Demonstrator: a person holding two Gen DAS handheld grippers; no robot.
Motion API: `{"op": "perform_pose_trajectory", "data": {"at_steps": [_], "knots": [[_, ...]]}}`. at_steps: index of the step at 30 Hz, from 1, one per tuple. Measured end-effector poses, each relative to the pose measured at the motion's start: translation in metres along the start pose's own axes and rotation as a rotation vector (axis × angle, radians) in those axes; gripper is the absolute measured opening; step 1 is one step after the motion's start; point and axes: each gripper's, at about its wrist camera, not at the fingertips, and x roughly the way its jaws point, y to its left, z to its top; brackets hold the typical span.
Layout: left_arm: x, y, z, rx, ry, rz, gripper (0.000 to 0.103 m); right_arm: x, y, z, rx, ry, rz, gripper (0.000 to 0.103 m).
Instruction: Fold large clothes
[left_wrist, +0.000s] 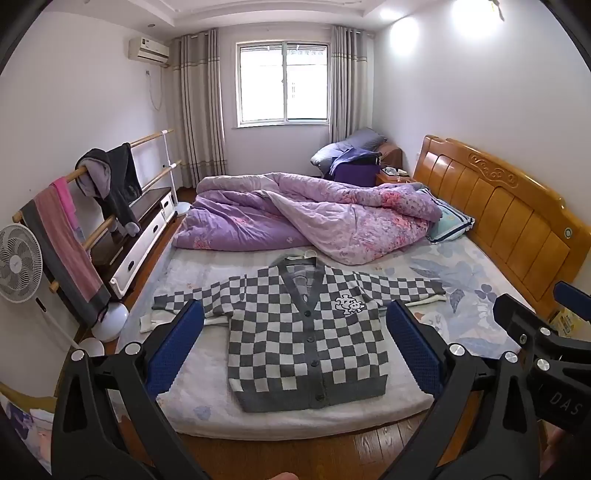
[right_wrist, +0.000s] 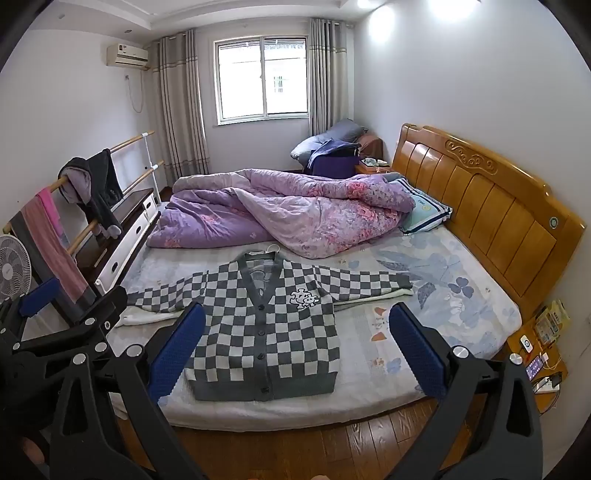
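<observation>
Checkered cardigan (left_wrist: 306, 332) spread flat, buttoned, sleeves out, near edge of bed (left_wrist: 207, 413). Left claw (left_wrist: 295, 317) and right claw (right_wrist: 297, 321) both wide apart, empty, above near edge.

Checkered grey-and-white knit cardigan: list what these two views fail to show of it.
- Checkered grey-and-white knit cardigan, left wrist view: its left underarm sits behind a blue padded finger.
- Right wrist view: a blue finger covers its lower left edge.
- Both views: its back lies against the floral bed sheet.
</observation>
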Motion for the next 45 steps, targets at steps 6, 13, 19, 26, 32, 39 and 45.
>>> {"op": "perform_pose_trajectory", "data": {"at_steps": [6, 13, 19, 26, 32, 39, 45], "knots": [[0.0, 0.0, 0.0, -0.002, 0.008, -0.001, 0.098, 0.001, 0.001, -0.001, -0.002, -0.003, -0.002, 0.096], [0.008, -0.001, 0.0, 0.001, 0.01, -0.001, 0.098, 0.002, 0.002, -0.001, -0.003, 0.001, -0.003, 0.096], [0.012, 0.0, -0.002, 0.004, 0.01, 0.001, 0.098, 0.002, 0.002, -0.002, -0.004, 0.001, -0.003, 0.096], [0.012, -0.003, -0.005, 0.007, 0.006, 0.003, 0.098, 0.004, 0.002, -0.001, -0.007, 0.0, -0.005, 0.096], [0.012, -0.003, -0.003, 0.006, 0.008, 0.003, 0.098, 0.003, 0.002, -0.001, -0.007, 0.0, -0.006, 0.096], [0.013, -0.002, -0.003, 0.005, 0.008, 0.003, 0.098, 0.003, 0.002, -0.001, -0.008, -0.001, -0.006, 0.096], [0.014, -0.002, -0.003, 0.006, 0.009, 0.004, 0.098, 0.003, 0.002, -0.001, -0.006, 0.002, -0.006, 0.096]]}}
